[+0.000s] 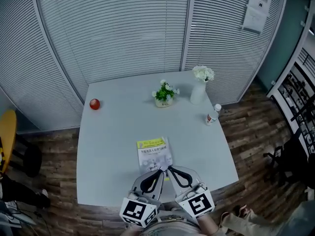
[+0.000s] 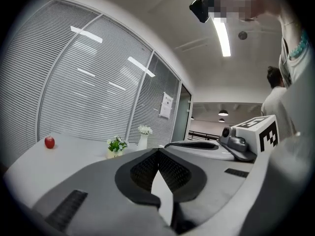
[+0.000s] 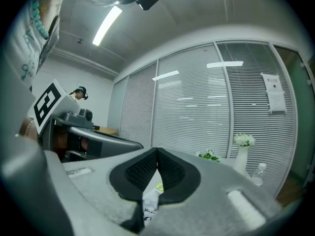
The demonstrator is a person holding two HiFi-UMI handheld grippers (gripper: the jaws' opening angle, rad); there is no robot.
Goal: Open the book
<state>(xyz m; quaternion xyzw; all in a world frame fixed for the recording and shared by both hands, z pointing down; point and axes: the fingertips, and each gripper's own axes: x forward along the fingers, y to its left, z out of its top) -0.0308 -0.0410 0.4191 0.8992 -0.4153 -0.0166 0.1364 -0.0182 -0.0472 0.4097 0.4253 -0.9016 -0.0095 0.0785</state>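
The book (image 1: 154, 152) lies closed on the grey table (image 1: 113, 146), near the front edge, with a yellow band across its far end. Both grippers hover side by side just at the book's near edge. My left gripper (image 1: 161, 170) has its jaws together with nothing between them, and in the left gripper view (image 2: 157, 151) the pads meet at the tip. My right gripper (image 1: 169, 168) is shut too, also empty (image 3: 157, 150). A strip of the book's cover (image 3: 153, 193) shows below the right jaws.
A red apple (image 1: 95, 103) sits at the table's far left. A small potted plant (image 1: 164, 93), a white vase of flowers (image 1: 201, 85) and a small bottle (image 1: 212, 116) stand at the far right. Slatted blinds back the table. A yellow chair (image 1: 7, 132) stands left.
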